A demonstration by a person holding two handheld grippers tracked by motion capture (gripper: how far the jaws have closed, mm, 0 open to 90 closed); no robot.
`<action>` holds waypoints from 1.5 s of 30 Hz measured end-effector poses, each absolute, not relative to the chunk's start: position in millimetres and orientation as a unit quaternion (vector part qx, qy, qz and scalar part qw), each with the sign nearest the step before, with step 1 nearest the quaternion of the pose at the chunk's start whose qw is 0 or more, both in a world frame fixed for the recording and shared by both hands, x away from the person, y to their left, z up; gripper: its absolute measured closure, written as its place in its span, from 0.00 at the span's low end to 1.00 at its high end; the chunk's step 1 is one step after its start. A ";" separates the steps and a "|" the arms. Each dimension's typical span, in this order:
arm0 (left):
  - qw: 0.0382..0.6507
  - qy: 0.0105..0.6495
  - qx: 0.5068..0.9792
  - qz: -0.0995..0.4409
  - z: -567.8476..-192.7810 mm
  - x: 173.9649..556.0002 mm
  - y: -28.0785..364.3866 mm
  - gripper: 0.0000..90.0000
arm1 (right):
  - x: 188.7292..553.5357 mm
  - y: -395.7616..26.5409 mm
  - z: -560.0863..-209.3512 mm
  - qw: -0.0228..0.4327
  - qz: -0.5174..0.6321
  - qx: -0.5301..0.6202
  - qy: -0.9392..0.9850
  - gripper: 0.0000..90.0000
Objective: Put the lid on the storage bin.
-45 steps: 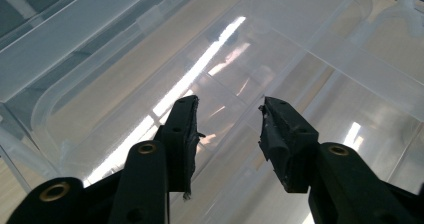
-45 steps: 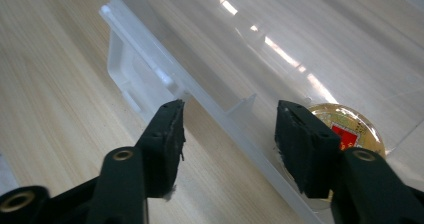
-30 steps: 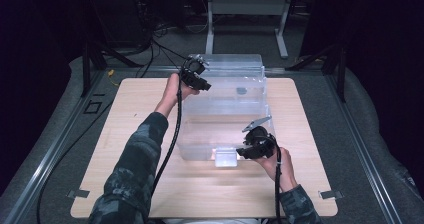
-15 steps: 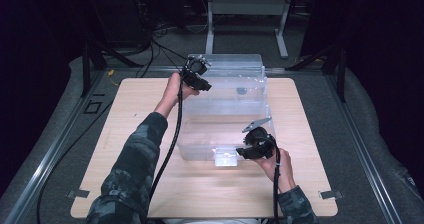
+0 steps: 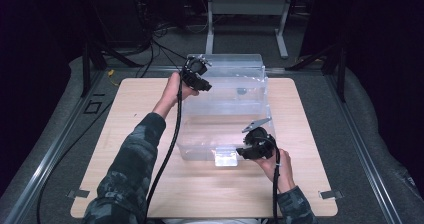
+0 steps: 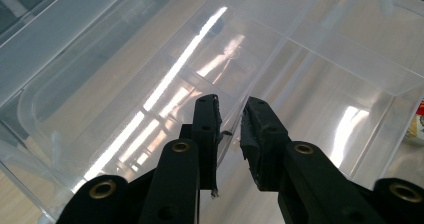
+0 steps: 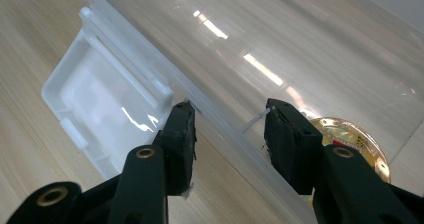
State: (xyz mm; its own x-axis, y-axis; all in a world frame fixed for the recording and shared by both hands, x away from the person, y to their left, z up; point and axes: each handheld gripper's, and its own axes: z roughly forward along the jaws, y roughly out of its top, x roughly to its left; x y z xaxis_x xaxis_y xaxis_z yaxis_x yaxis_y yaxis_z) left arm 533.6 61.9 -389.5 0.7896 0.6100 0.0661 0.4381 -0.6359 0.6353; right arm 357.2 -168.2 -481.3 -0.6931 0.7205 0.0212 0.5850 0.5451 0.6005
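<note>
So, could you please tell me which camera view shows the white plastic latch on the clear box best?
The right gripper view: the white plastic latch lies large and close there. The high view shows it small, at the near edge of the clear plastic box.

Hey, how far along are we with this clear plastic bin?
Done: the near latch of the clear bin looks flipped out onto the table. In hand: the left gripper is shut on the bin's thin far-corner edge, while the right gripper has its fingers straddling the near rim with a gap. Left: probably lifting the lid off.
</note>
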 end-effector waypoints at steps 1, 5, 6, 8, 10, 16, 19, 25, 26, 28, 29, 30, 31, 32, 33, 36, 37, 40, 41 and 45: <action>0.309 0.291 0.895 0.139 -388.7 532.8 62.1 0.85 | 357.2 -168.1 -481.3 0.115 0.295 0.375 0.871 0.62; 0.313 0.287 0.894 0.142 -386.3 527.8 63.2 0.85 | 357.5 -168.1 -481.0 0.113 0.294 0.376 0.871 0.62; 0.314 0.285 0.894 0.142 -385.7 526.3 63.3 0.86 | 357.6 -168.0 -480.9 0.114 0.293 0.376 0.872 0.62; 0.314 0.283 0.895 0.142 -383.7 523.4 63.9 0.86 | 357.8 -168.2 -480.9 0.112 0.293 0.377 0.871 0.62; 0.314 0.279 0.896 0.143 -381.9 520.8 64.4 0.86 | 357.8 -168.2 -480.9 0.112 0.292 0.377 0.872 0.62; 0.317 0.272 0.896 0.151 -379.8 512.2 65.2 0.86 | 357.9 -168.3 -481.0 0.111 0.293 0.376 0.872 0.62; 0.321 0.267 0.896 0.152 -378.2 507.4 66.2 0.86 | 358.4 -168.2 -480.9 0.110 0.292 0.376 0.872 0.62; 0.328 0.262 0.894 0.155 -375.6 496.9 68.3 0.87 | 358.4 -168.0 -480.9 0.109 0.291 0.377 0.872 0.62; 0.329 0.261 0.894 0.156 -375.4 494.8 68.5 0.87 | 358.4 -168.0 -480.9 0.108 0.291 0.378 0.872 0.62; 0.331 0.258 0.894 0.158 -374.8 491.0 69.4 0.87 | 358.4 -167.8 -480.9 0.109 0.291 0.378 0.872 0.62; 0.333 0.257 0.893 0.158 -374.8 489.3 69.4 0.87 | 358.3 -167.9 -481.0 0.108 0.291 0.377 0.873 0.62; 0.333 0.253 0.894 0.160 -374.7 487.8 69.5 0.87 | 358.4 -168.0 -481.1 0.107 0.291 0.377 0.873 0.62; 0.332 0.252 0.894 0.161 -374.5 486.9 69.6 0.87 | 358.3 -167.9 -481.2 0.108 0.291 0.376 0.873 0.61; 0.333 0.252 0.894 0.161 -374.3 484.9 69.7 0.87 | 358.2 -167.9 -481.2 0.108 0.291 0.376 0.873 0.61; 0.332 0.250 0.895 0.163 -373.8 483.1 69.9 0.87 | 358.3 -167.9 -481.1 0.108 0.291 0.376 0.873 0.61; 0.332 0.251 0.895 0.162 -372.5 478.0 69.4 0.87 | 358.8 -167.7 -480.9 0.107 0.290 0.377 0.873 0.61; 0.331 0.249 0.895 0.163 -372.0 476.8 69.7 0.87 | 359.1 -167.7 -481.0 0.105 0.291 0.376 0.874 0.61; 0.334 0.250 0.894 0.166 -372.7 472.3 70.8 0.87 | 358.6 -167.5 -480.9 0.107 0.289 0.378 0.873 0.61; 0.337 0.251 0.892 0.167 -373.1 470.7 71.1 0.87 | 358.4 -167.5 -481.1 0.108 0.290 0.378 0.873 0.61; 0.337 0.248 0.892 0.171 -373.4 464.4 71.1 0.87 | 358.5 -167.9 -481.4 0.107 0.292 0.377 0.873 0.61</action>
State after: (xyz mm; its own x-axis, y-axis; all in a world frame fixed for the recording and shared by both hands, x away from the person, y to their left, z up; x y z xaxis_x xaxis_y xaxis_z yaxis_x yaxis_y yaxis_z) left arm 464.4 71.1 -373.4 0.8182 0.5580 0.1387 0.3271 -0.6502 0.6858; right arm 358.5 -167.9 -481.4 -0.6930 0.7203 0.0323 0.5949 0.5458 0.5901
